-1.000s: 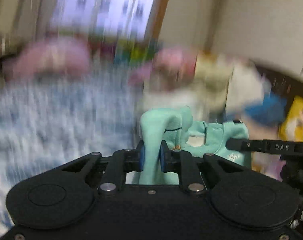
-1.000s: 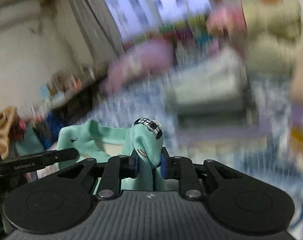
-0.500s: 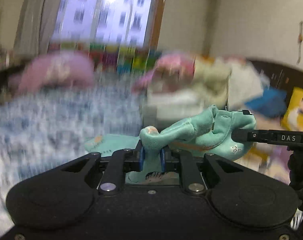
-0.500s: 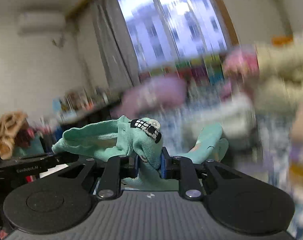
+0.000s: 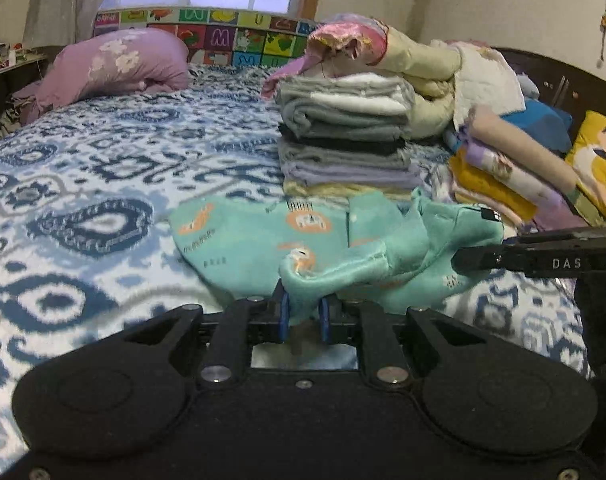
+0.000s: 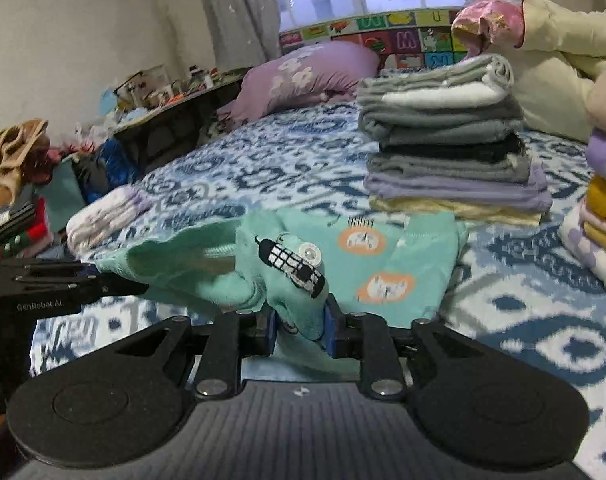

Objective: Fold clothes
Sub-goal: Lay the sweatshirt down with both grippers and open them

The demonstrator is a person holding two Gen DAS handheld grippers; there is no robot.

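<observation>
A small mint-green knit garment printed with orange animal patches (image 5: 263, 236) lies partly spread on a bed covered by a blue-and-white patterned bedspread (image 5: 83, 184), its far part flat on the cover and its near edge lifted by both tools. The left gripper (image 5: 303, 316) has its blue-padded fingers (image 5: 284, 316) pressed onto a bunched fold of the green fabric, which rises in a ridge toward the right. The right gripper (image 6: 301, 324) likewise pinches a gathered corner of the same garment (image 6: 383, 264), a piece carrying a black-and-white grid patch with a white button (image 6: 297, 260). Each view shows the other tool's black finger at its side edge, reaching to the cloth. Just behind the garment stands a neat stack of folded grey, black, lilac and pale yellow clothes (image 5: 343, 136), and to the right of that a leaning pile of folded yellow, purple and beige textiles (image 5: 511, 176). A lilac pillow with white flowers (image 5: 115, 64) rests at the far end of the bed, under a window.
</observation>
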